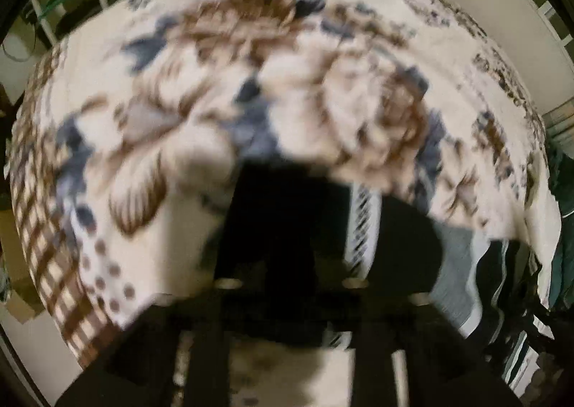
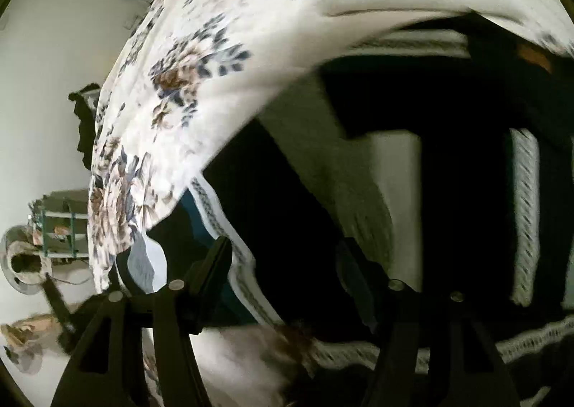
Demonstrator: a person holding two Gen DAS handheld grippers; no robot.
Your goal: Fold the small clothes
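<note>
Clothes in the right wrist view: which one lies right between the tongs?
The black garment with white patterned stripes fills the gap between the right tongs. The plain grey garment lies further off, and the cream floral blanket lies under them.

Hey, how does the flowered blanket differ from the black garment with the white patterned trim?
The flowered blanket is cream with brown and blue blooms; the black garment is plain dark apart from its trim. The blanket is far larger, filling much of both views; the garment covers a smaller patch. The blanket lies spread out; the garment looks rumpled. Both are soft fabric.
</note>
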